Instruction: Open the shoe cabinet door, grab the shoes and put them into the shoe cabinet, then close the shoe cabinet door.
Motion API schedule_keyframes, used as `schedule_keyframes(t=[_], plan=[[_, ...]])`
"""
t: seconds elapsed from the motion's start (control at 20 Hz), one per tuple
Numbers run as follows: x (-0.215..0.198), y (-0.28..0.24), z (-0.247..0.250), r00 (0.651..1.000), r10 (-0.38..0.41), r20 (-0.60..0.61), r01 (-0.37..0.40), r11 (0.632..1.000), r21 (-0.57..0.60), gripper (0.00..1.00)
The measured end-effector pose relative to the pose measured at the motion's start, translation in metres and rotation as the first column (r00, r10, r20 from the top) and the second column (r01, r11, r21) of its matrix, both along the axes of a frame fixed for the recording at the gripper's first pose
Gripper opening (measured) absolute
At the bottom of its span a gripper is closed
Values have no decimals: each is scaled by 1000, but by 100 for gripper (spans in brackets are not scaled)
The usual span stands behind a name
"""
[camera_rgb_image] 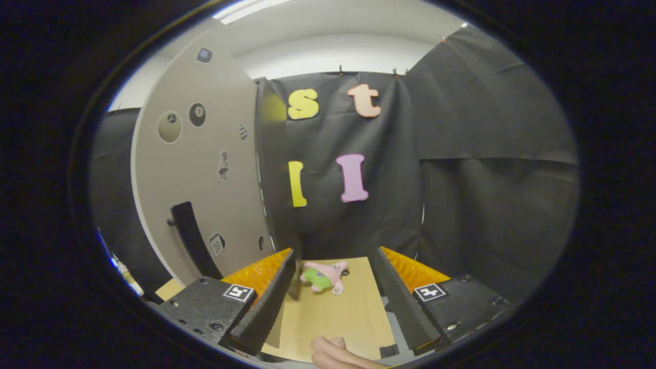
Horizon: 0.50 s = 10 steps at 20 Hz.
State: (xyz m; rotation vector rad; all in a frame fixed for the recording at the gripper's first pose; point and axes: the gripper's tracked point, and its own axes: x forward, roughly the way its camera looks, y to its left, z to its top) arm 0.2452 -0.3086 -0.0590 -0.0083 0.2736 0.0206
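The grey shoe cabinet door (205,169) with its stiff black handle (192,238) stands just left of my open, empty tongs (335,266), and the small plush shoe (324,277) ahead on the surface (333,318) looks light and squashy, so I'd pinch its middle.

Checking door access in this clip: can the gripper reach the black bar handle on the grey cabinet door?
Probably yes: the open gripper holds nothing, and the black bar handle on the grey cabinet door sits uncovered off beside its fingers.

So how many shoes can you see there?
1: a small pink and green plush shoe lies on the wooden board, just beyond the open gripper's fingertips, right of the grey cabinet door. Its pair may be hidden.
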Motion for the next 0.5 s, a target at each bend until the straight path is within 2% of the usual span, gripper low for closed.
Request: schedule_keyframes(t=[0.1, 0.25, 0.3, 0.35, 0.5], plan=[[4, 25, -1, 999, 45, 9, -45, 998, -52, 99], [3, 68, -14, 994, 108, -35, -110, 992, -63, 99], [0, 71, -14, 994, 108, -24, -109, 992, -64, 99], [2, 78, -8, 994, 109, -13, -110, 992, -57, 94], [1, 89, -5, 995, 100, -16, -100, 994, -38, 94]])
